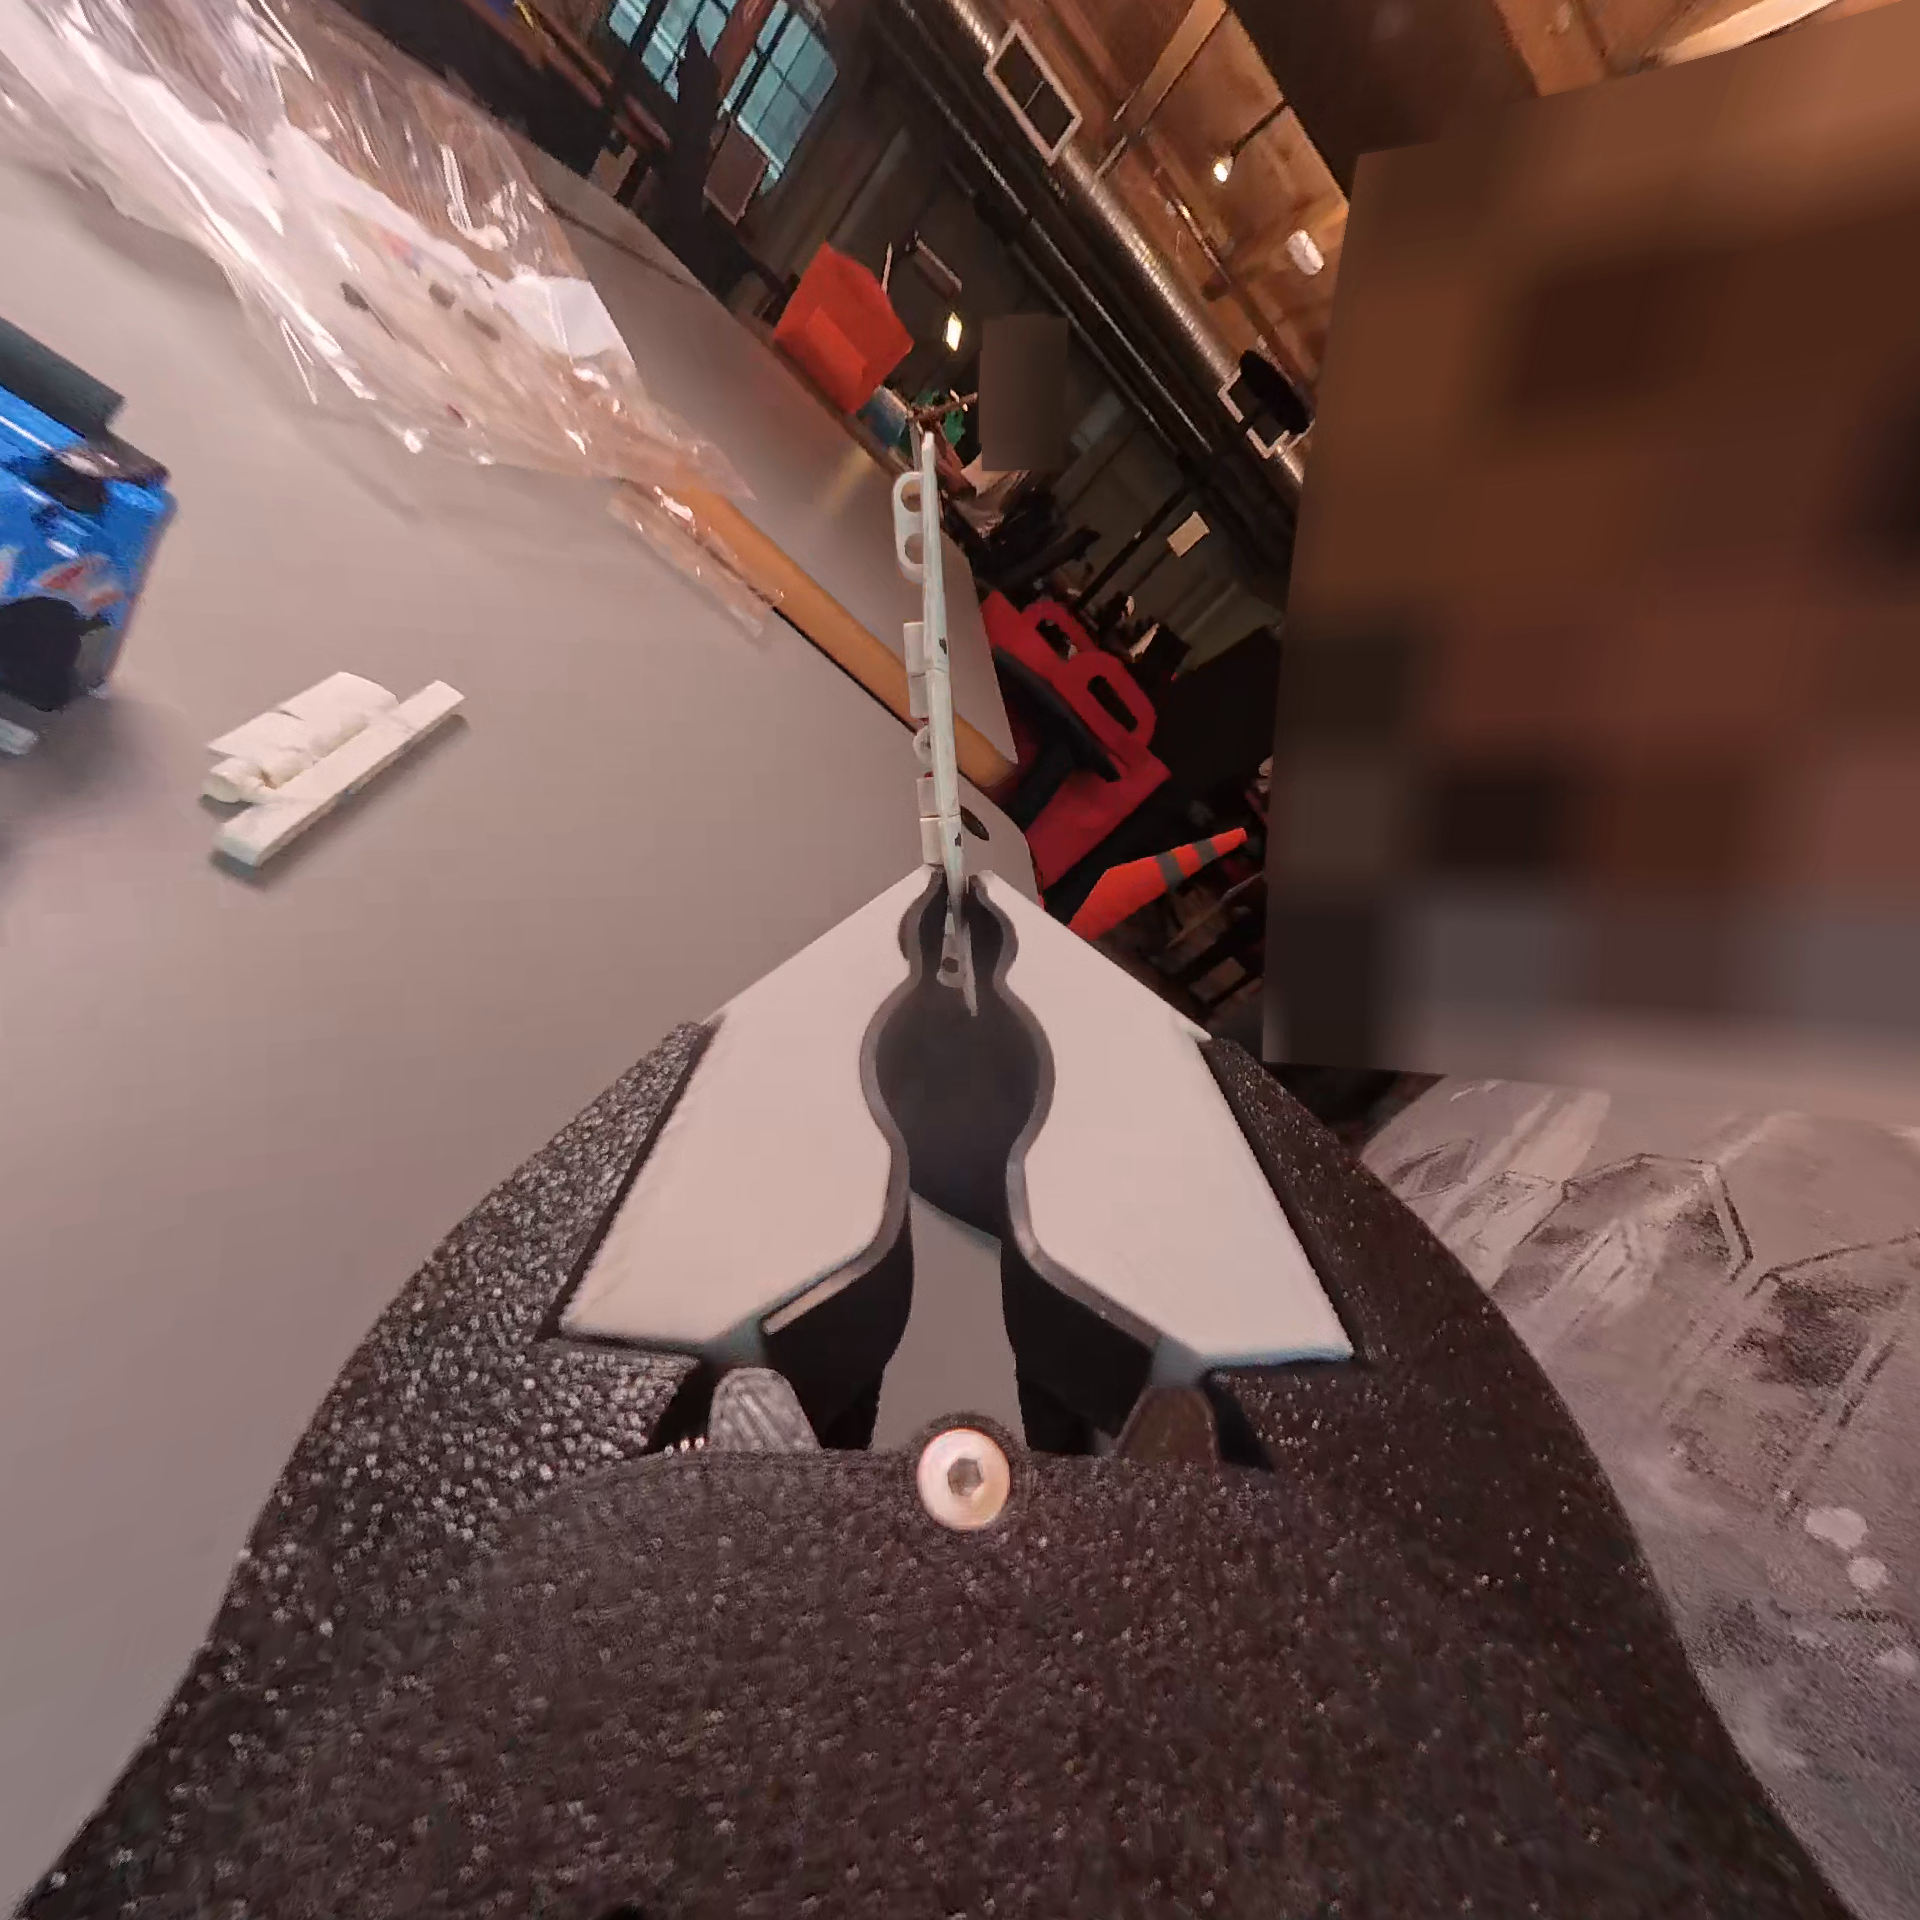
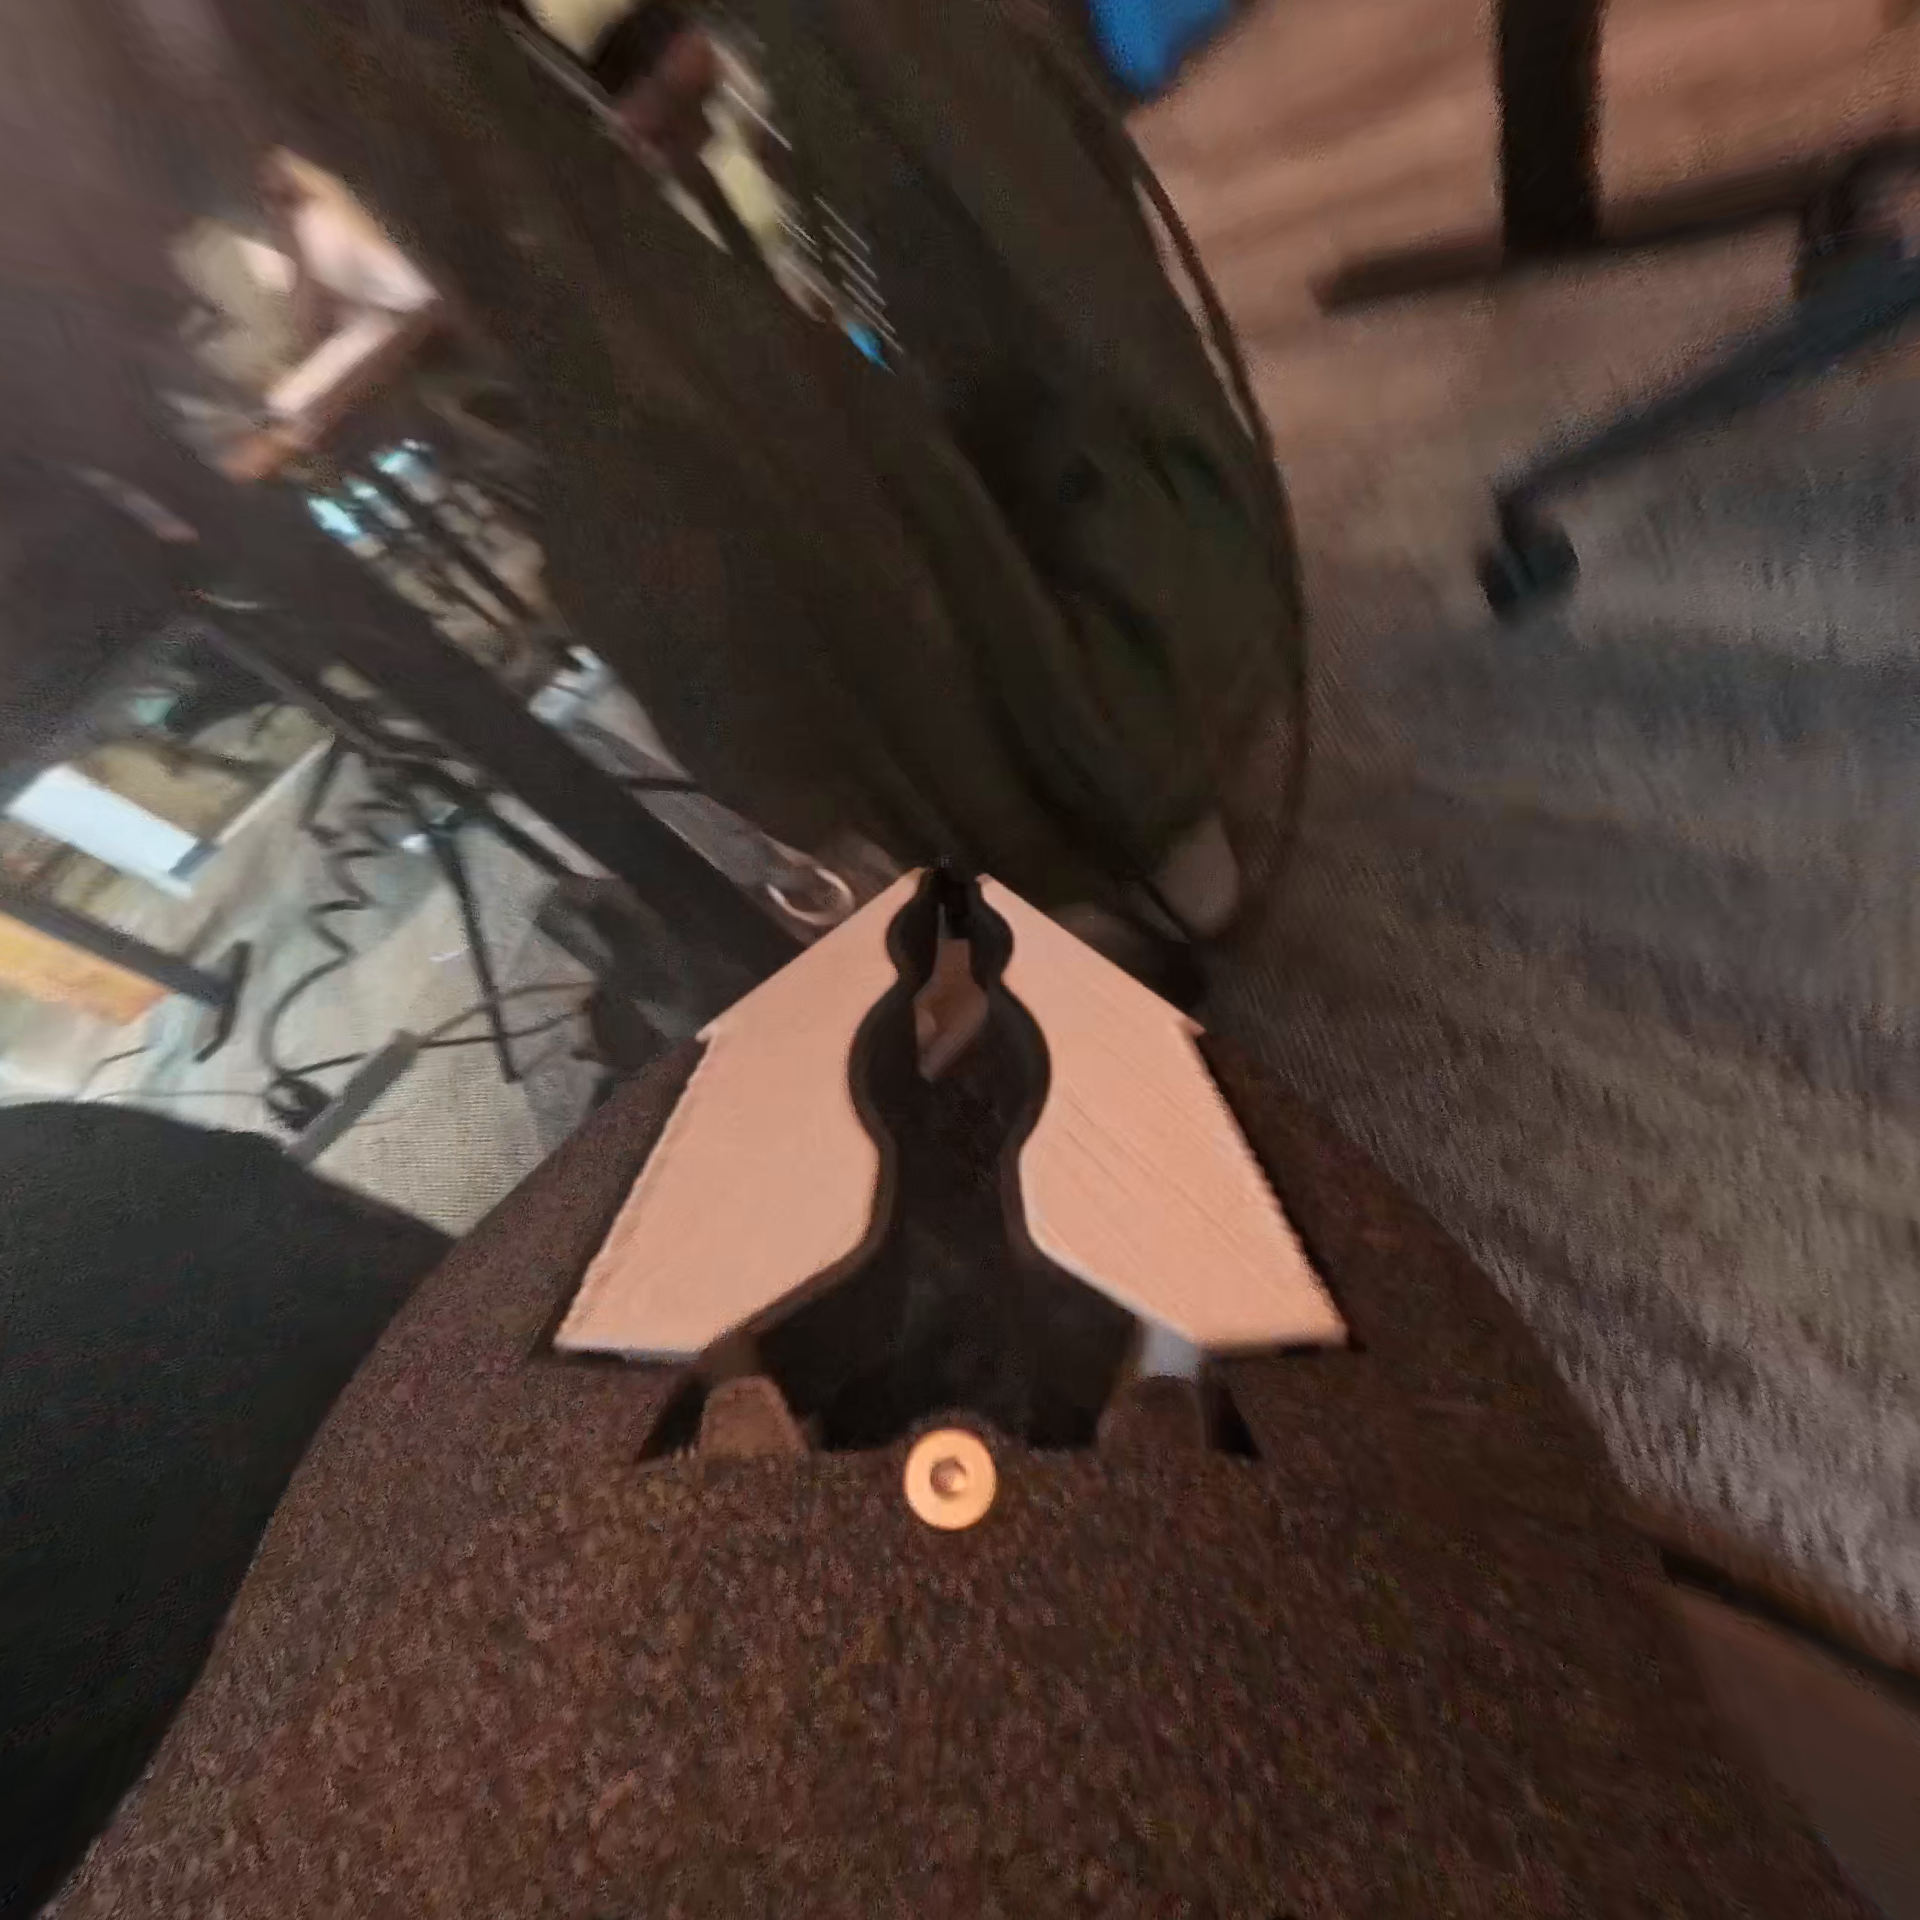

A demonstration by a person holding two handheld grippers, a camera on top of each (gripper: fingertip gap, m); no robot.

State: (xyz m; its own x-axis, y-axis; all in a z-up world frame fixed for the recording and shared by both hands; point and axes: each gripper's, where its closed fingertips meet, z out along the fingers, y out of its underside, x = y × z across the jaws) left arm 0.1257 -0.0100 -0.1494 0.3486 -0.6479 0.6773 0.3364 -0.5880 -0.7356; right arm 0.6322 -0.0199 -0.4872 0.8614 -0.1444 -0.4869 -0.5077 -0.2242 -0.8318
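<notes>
The left gripper [image 1: 951, 883] pinches a thin white strip [image 1: 932, 665] pointing to twelve o'clock above the grey table [image 1: 468, 987]. White blocks [image 1: 322, 758] lie at ten o'clock. The right gripper [image 2: 951, 883] is clenched; what it pinches is blurred.

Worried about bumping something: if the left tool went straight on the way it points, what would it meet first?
Probably nothing close. The left tool, shut on a thin white strip, points past the grey table edge toward distant red bins; depth is unclear.
</notes>
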